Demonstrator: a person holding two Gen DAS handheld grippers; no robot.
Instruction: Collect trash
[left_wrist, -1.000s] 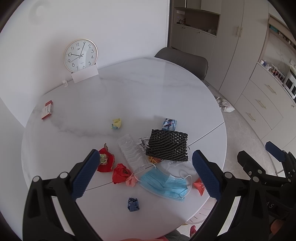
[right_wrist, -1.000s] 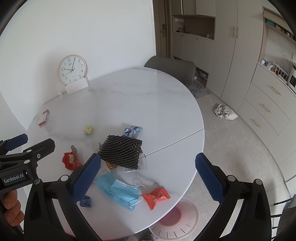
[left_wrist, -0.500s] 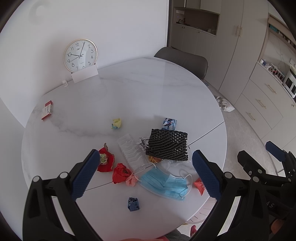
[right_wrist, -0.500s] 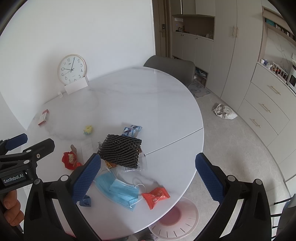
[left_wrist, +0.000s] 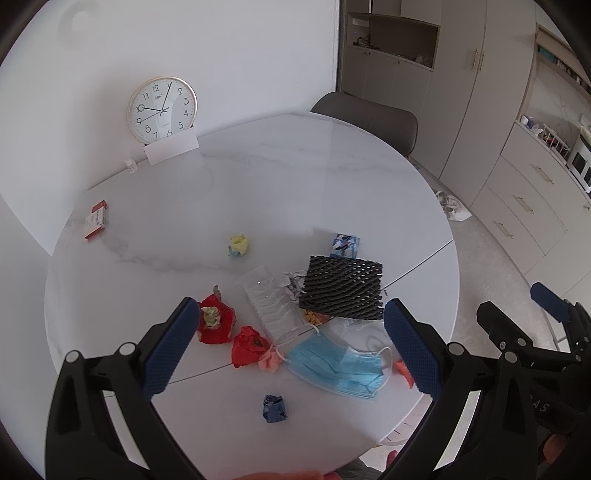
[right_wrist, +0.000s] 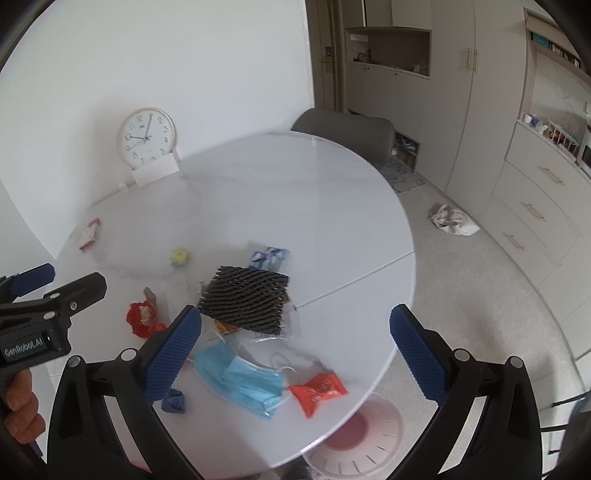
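A: So, anything moved this last second?
B: Nothing. Left gripper (left_wrist: 284, 347) and right gripper (right_wrist: 295, 350) both still gape empty; the blue mask (right_wrist: 240, 376) lies just ahead, below them. Collecting hasn't begun.

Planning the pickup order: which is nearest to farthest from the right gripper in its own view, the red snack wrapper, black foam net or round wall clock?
1. Red snack wrapper, between the open right gripper fingers.
2. Black foam net, mid-table.
3. Round wall clock, far edge, left.

left claw (right_wrist: 40, 291): "GenRobot.AI" | clock (left_wrist: 161, 109): numerals 1–12
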